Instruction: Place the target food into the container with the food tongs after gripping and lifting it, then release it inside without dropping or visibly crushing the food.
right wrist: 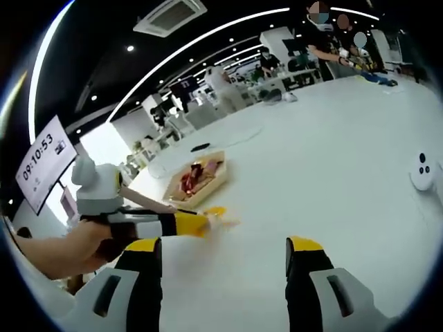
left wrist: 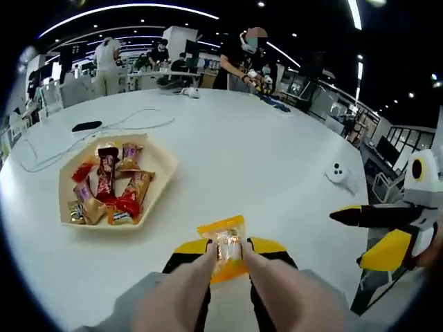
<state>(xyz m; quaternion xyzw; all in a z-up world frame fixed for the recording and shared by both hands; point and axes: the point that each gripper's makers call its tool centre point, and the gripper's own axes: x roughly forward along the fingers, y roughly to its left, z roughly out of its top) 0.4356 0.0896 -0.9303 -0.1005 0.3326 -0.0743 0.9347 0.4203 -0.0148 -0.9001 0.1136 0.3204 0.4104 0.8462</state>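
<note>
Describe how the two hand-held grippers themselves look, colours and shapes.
The left hand-held gripper has two long pale tong-like arms ending in black jaws capped with yellow tips. The right hand-held gripper has grey-white housings with slotted recesses, black jaws and yellow tips. From the left gripper view, the right one shows a white body, a yellow wedge and a black pointed jaw. No cables visible.

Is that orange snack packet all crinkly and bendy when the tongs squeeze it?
Probably yes. The orange snack packet looks like thin, glossy wrapper, so it may crinkle and slip. The left gripper pinches its middle while its edges stick out flat, so it seems light. The filling might crush if squeezed hard.
</note>
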